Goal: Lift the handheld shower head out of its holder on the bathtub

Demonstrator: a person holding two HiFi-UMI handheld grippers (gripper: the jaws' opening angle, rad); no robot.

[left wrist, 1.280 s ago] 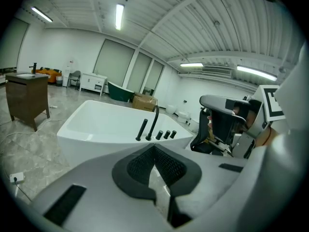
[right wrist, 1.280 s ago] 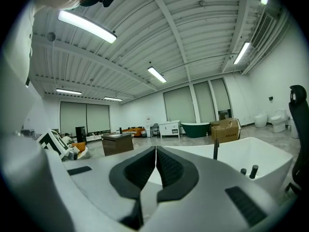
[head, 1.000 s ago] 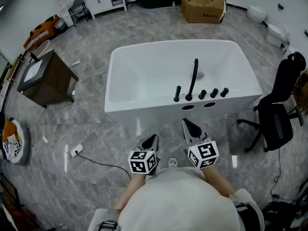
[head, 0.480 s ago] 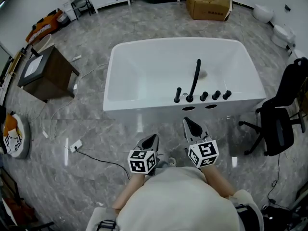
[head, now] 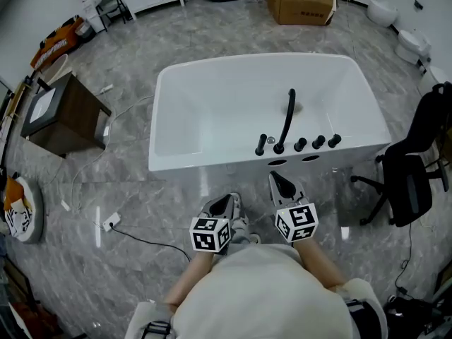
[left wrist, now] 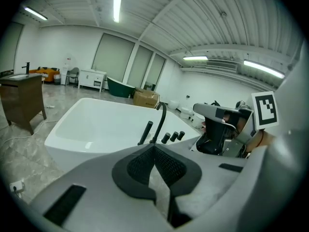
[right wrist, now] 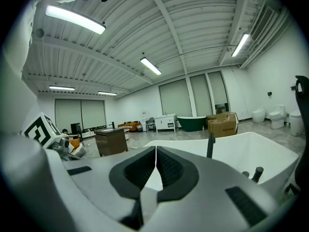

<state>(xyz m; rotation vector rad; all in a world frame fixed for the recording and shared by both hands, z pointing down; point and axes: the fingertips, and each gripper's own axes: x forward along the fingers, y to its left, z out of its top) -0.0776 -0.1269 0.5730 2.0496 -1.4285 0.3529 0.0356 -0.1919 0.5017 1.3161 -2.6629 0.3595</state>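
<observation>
Grey marbled floor (head: 141, 189) underfoot; faced the white bathtub (head: 205, 162) across its near rim; found the handheld shower head (head: 261, 145) upright in its holder on that rim, just left of the curved spout (head: 286, 115), long axis vertical; held the left gripper (head: 224, 202) and right gripper (head: 277, 181) short of the tub, both pressed together on nothing; judged the right nearer, shower head lying ahead and slightly leftward of it; needed jaws parted before any upward lift.

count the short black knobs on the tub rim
3. All sit in a row on the near rim of the bathtub, right of the curved spout: first knob, middle knob, last knob. None looks hidden.
</observation>
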